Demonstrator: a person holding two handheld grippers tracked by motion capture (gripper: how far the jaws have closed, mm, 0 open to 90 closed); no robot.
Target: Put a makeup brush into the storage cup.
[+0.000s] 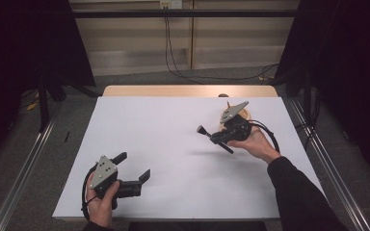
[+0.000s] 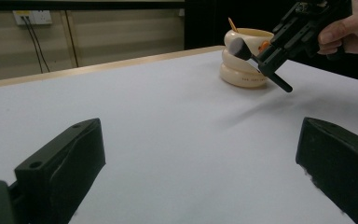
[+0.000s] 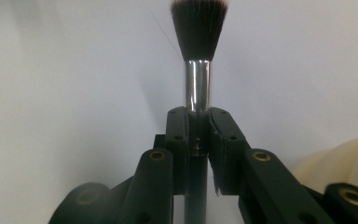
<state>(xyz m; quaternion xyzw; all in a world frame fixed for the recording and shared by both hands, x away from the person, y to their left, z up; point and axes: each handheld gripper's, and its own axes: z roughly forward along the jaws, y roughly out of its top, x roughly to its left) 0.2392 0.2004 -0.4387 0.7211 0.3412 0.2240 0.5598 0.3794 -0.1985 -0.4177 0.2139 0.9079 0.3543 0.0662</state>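
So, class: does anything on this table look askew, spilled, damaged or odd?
Nothing stands out. The right gripper holds a makeup brush cleanly above the table; the cream holder stands upright, and nothing is spilled.

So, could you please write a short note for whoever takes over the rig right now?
Right tool: shut on the makeup brush, held above the table, bristles pointing away from the cream holder.
Left tool: open, holding nothing, low at the near left.
Done: the brush is gripped and lifted.
Left: probably setting the brush where it belongs; the left tool is free to help.
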